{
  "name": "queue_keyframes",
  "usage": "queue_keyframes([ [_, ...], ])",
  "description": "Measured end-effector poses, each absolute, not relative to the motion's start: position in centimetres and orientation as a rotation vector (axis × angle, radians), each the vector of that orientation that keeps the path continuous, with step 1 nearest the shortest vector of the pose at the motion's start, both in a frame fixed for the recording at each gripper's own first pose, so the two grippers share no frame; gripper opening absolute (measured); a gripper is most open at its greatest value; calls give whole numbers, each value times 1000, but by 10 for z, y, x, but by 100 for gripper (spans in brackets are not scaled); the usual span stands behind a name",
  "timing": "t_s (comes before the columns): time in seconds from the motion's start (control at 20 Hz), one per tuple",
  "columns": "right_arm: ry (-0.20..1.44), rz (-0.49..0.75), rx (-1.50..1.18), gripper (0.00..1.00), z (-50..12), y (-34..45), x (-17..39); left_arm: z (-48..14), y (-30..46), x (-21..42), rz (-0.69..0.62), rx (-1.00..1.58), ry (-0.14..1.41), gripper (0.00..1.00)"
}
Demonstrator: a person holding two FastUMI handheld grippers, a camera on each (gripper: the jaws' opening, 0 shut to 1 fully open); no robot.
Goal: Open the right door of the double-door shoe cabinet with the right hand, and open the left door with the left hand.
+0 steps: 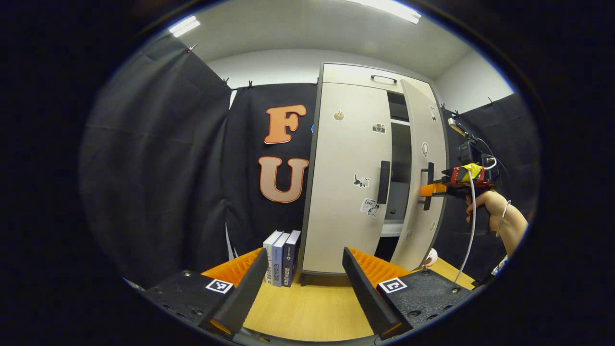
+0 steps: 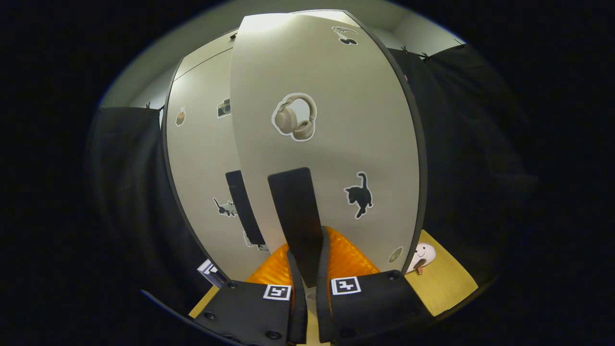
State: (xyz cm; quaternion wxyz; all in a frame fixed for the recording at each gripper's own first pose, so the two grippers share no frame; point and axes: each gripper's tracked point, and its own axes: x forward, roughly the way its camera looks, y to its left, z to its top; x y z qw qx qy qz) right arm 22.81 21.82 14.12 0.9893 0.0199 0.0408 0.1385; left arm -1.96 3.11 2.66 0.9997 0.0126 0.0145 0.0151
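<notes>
Cabinet (image 1: 346,192) upright on wooden table (image 1: 307,312), right door (image 2: 336,144) ajar. Right gripper (image 2: 307,269) clamped on right door's vertical handle (image 2: 298,216). Left gripper (image 1: 298,288) spread wide, well apart from left door handle (image 1: 384,181). Likely light, rigid panels; best gripped mid-handle.

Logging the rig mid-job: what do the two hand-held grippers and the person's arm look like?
Each hand-held gripper, left and right, has textured black blocks bearing square black-and-white markers. Seen from the left gripper view, the right one has a red body, yellow tape, white cable. The bare forearm wears a thin bracelet.
</notes>
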Motion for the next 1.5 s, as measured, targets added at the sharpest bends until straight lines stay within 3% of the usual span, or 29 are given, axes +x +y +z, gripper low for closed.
queue_keyframes([
  [0.45, 53, 254, 55, 17, 144, 193, 213, 21, 6, -18, -32, 66, 57, 95],
  [1.05, 14, 115, 7, 15, 151, 141, 208, 40, -25, 9, -76, 81, 27, 95],
  [1.1, 9, 106, 7, 9, 153, 138, 209, 43, -28, 11, -75, 80, 24, 95],
  [1.5, 3, 83, -2, 8, 154, 119, 206, 57, -71, 51, -94, 96, 22, 95],
])
